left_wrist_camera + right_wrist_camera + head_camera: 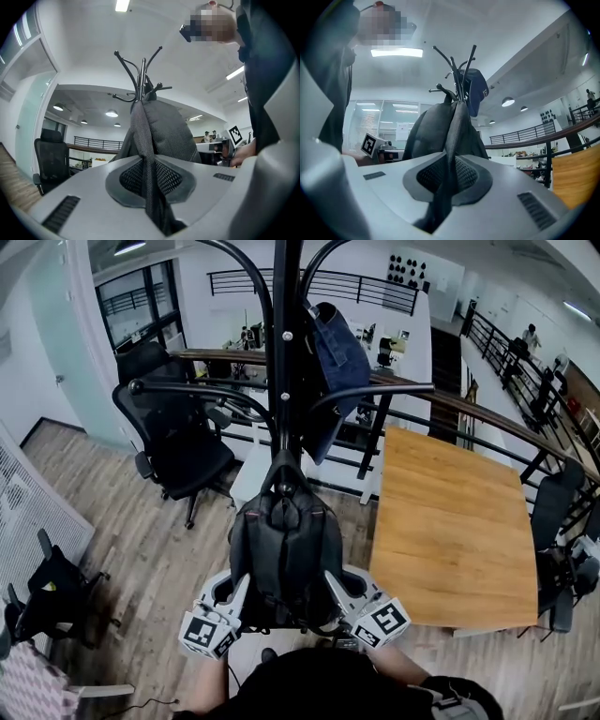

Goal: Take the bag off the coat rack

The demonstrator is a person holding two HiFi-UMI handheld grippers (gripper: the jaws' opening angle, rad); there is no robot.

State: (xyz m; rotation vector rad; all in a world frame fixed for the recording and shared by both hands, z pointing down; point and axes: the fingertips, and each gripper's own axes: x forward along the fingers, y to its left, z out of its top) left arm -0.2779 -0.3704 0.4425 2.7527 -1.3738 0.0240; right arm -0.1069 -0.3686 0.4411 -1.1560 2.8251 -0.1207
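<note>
A black backpack [286,549] hangs from the black coat rack [286,352], low on its pole. My left gripper [234,593] is at the bag's lower left and my right gripper [339,593] at its lower right. In the left gripper view the jaws of the left gripper [149,180] are shut on a grey mesh strap [146,154] that runs up to the bag [168,131]. In the right gripper view the right gripper [449,178] is likewise shut on a dark strap [452,140] of the bag [431,131]. The rack's hooks [457,65] rise above it.
A blue denim garment [337,362] hangs on an upper hook. A wooden table [450,531] stands to the right, a black office chair [178,442] to the left, a railing [487,423] behind. More chairs sit at far left [47,596] and far right [562,559].
</note>
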